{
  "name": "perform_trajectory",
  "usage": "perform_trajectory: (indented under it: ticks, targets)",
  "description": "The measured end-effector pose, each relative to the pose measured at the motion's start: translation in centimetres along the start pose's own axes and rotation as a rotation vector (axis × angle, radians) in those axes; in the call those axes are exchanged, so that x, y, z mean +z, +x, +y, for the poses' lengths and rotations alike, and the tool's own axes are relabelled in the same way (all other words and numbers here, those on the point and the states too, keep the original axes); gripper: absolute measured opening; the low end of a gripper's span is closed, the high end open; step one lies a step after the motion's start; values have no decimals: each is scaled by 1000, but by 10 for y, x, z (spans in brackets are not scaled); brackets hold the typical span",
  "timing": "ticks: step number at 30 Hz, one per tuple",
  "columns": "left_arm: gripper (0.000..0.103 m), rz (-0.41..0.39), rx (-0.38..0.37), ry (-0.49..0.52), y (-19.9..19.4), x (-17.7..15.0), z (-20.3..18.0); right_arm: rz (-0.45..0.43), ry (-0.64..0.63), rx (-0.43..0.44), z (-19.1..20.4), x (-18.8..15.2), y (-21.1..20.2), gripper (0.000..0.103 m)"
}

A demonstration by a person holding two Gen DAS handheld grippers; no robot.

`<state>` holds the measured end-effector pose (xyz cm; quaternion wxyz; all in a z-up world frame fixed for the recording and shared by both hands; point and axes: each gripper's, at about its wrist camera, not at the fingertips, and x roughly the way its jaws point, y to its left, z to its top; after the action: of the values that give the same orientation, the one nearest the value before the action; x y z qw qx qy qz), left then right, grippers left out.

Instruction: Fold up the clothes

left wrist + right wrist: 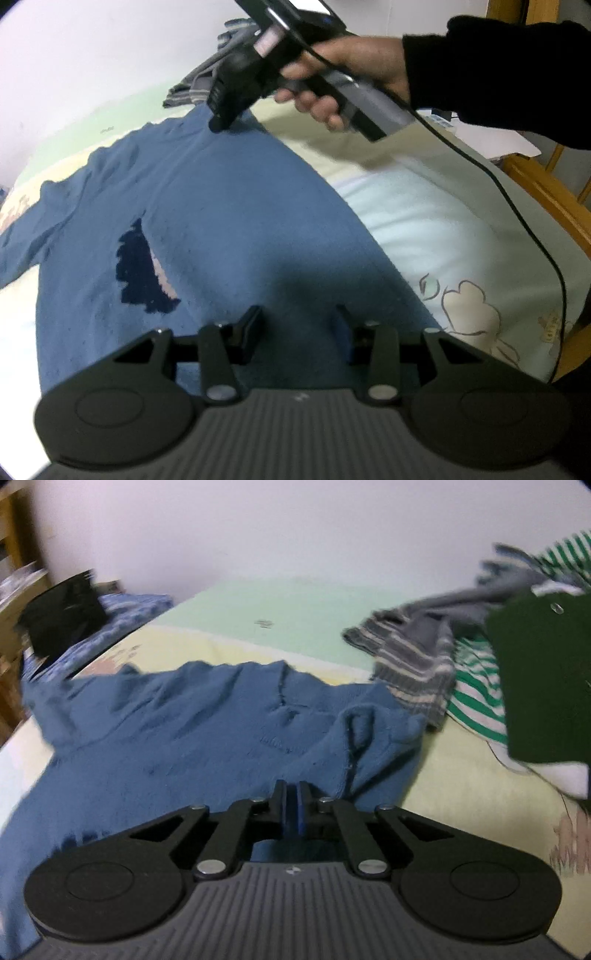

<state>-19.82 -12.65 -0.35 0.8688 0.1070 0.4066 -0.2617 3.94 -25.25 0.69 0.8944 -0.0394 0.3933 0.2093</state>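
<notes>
A blue knit sweater [229,221] with a dark navy motif [142,269] lies spread on the bed, one sleeve stretched out to the left. My left gripper [297,314] is open, just above the sweater's near hem. My right gripper [219,123], held by a hand in a black sleeve, presses down at the sweater's far shoulder edge. In the right wrist view my right gripper [293,794] is shut on a fold of the blue sweater [177,731], whose right sleeve lies folded over the body.
The bed sheet [424,221] is pale green and yellow with cartoon prints. A pile of other clothes, grey striped [413,664], green striped [476,694] and dark green [543,683], lies right of the sweater. A wooden bed frame [546,192] runs along the right. A black cable [517,206] trails across the sheet.
</notes>
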Motion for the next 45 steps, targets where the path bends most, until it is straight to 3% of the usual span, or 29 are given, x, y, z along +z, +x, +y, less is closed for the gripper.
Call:
perform_trajectory:
  ticks: [2, 5, 8, 11, 17, 22, 25, 27, 30, 32, 33, 35, 37, 40, 45]
  targets:
    - [49, -10, 11, -5, -4, -2, 6, -29, -35, 2, 15, 7, -7, 7]
    - [50, -33, 34, -56, -17, -13, 28, -35, -120, 39, 46, 18, -13, 9]
    - [42, -41, 73, -107, -29, -25, 58, -18, -215, 111, 92, 27, -11, 22]
    - [45, -40, 121, -148, -42, -39, 90, -14, -359, 163, 152, 31, 2, 40]
    - [50, -38, 217, -231, -66, -68, 153, -41, -647, 204, 281, 42, 35, 42]
    - [52, -31, 165, -259, -71, -88, 163, -46, -748, 265, 368, 52, 70, 50]
    - [61, -28, 132, -275, -74, -99, 169, -44, -816, 236, 407, 47, 97, 58]
    - [64, -25, 129, -229, -74, -100, 162, -42, -861, 216, 433, 43, 114, 62]
    - [65, -26, 113, -208, -73, -103, 166, -62, -943, 140, 463, 32, 141, 61]
    - [65, -31, 107, -217, -75, -103, 167, -84, -926, 106, 465, 35, 147, 53]
    - [65, -33, 107, -221, -75, -104, 168, -91, -904, 101, 462, 39, 147, 31]
    - [65, -37, 106, -231, -76, -104, 172, -107, -860, 91, 458, 46, 148, 11]
    - [65, -41, 104, -240, -77, -104, 175, -122, -799, 93, 450, 55, 145, 10]
    - [64, -46, 100, -248, -76, -102, 181, -143, -553, 195, 404, 86, 113, 10]
    - [63, -40, 91, -232, -72, -94, 179, -192, -164, 253, 280, 106, 54, 10]
